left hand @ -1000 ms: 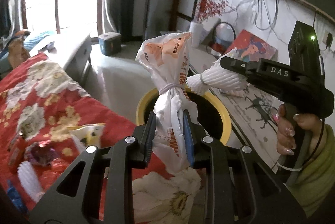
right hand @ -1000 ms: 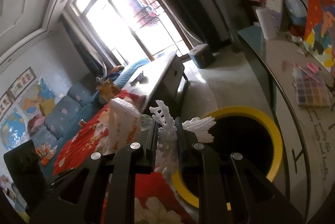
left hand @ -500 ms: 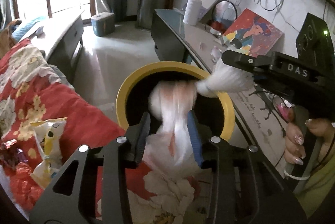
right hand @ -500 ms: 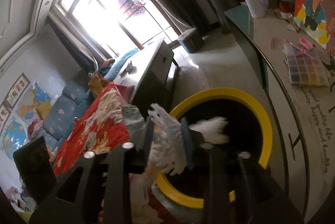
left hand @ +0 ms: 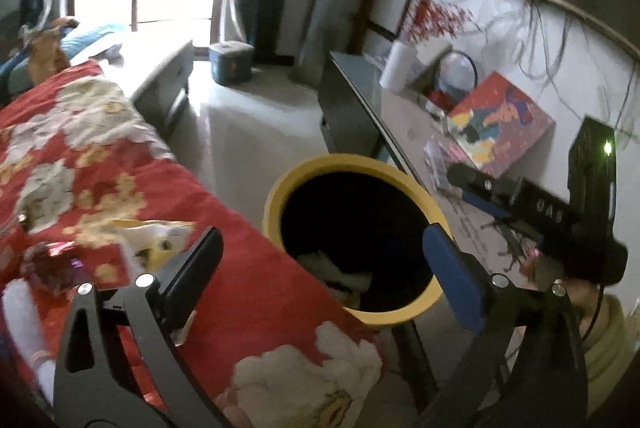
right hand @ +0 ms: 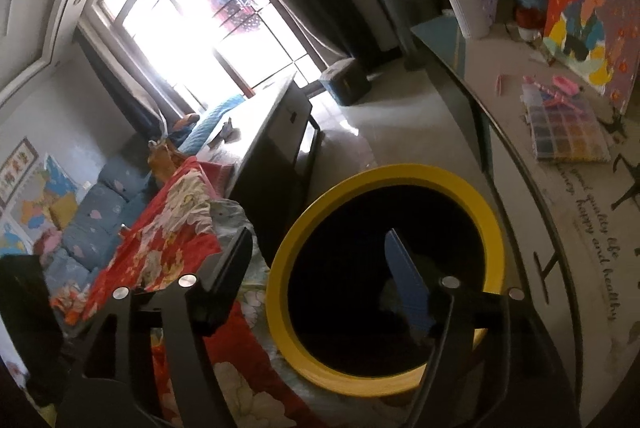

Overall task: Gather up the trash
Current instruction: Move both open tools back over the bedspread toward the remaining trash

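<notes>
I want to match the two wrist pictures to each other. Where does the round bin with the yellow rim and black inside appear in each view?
Left wrist view: the round yellow-rimmed black bin stands at centre, beside the red flowered blanket.
Right wrist view: the same bin fills the lower centre.
Shared landmark: the colourful painted canvas on the desk by the wall, at the right in both.

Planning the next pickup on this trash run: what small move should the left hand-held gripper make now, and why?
Probably swing the left hand-held gripper left, toward the yellow-white wrapper on the red floral cloth. Its jaws are opening with nothing between them, pale trash already lies inside the yellow-rimmed bin, and that wrapper looks like the nearest loose piece.
</notes>
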The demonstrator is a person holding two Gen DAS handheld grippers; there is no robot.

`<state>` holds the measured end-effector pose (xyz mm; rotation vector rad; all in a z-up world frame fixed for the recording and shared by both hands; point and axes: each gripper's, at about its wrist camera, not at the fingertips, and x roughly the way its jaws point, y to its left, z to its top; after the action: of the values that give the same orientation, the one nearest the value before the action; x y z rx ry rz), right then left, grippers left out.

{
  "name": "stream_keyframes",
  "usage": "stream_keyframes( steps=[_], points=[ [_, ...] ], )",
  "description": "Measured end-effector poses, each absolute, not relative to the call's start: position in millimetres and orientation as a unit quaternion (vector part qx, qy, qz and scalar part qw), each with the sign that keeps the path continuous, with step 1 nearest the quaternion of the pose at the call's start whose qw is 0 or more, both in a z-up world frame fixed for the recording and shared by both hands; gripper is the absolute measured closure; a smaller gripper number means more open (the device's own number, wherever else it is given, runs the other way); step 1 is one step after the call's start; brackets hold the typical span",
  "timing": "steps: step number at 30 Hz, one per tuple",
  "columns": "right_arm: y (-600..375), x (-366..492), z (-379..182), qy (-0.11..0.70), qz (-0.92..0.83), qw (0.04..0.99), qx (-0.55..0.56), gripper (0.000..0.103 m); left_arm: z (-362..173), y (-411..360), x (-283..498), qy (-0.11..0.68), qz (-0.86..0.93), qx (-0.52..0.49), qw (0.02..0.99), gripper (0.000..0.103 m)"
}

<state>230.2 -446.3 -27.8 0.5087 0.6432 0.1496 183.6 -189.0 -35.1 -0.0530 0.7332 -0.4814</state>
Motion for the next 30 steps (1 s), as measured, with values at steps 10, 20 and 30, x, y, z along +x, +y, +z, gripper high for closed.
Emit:
stream_keyframes(
  steps=[10,20,30],
  points=[
    [-372,214,-3,0.290,0.132,0.933,0.165,0.024,-10,-120,157,0.313,-0.153,-0.048,0.936,0.011],
    [-299,197,11,0.289,0.201,0.930,0.110,0.023,-2,-51,127,0.292,-0.087,-0.062,0.950,0.011],
    [-241,174,14,0.293,0.255,0.920,0.056,0.023,-6,9,109,0.292,-0.032,-0.079,0.953,0.011]
  ],
)
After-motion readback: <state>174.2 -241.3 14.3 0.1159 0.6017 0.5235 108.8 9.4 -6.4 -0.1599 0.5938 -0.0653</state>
